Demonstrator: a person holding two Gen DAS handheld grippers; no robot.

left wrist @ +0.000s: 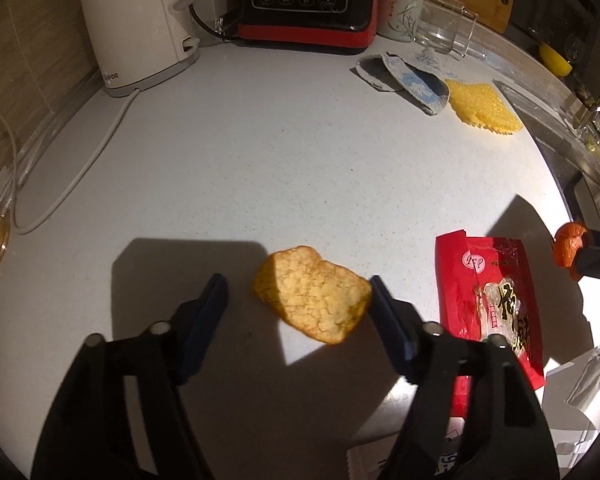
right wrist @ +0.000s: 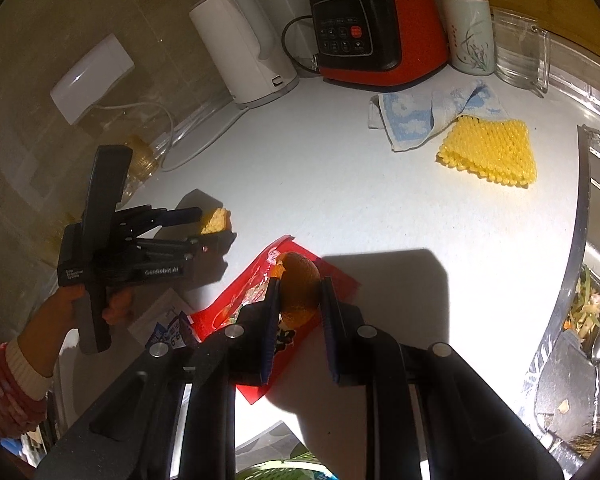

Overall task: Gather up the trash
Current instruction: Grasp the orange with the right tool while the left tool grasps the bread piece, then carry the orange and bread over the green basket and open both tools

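A yellow-brown piece of peel [left wrist: 314,294] lies on the white counter between the fingers of my left gripper [left wrist: 296,294]. The jaws are open; the right finger touches the peel and the left finger stands apart. The right wrist view shows this gripper [right wrist: 210,222] around the peel [right wrist: 216,220]. My right gripper [right wrist: 299,286] is shut on an orange peel [right wrist: 298,290] and holds it above a red snack wrapper [right wrist: 256,304]. The wrapper [left wrist: 488,300] and the held orange peel [left wrist: 570,246] also show in the left wrist view.
At the back stand a white kettle [left wrist: 140,20], a red-and-black blender base [left wrist: 308,0], a mug [left wrist: 400,4] and a glass jug [left wrist: 444,24]. A blue-white cloth [right wrist: 424,116] and yellow foam net [right wrist: 490,148] lie at the right. A sink [right wrist: 588,300] holds food scraps.
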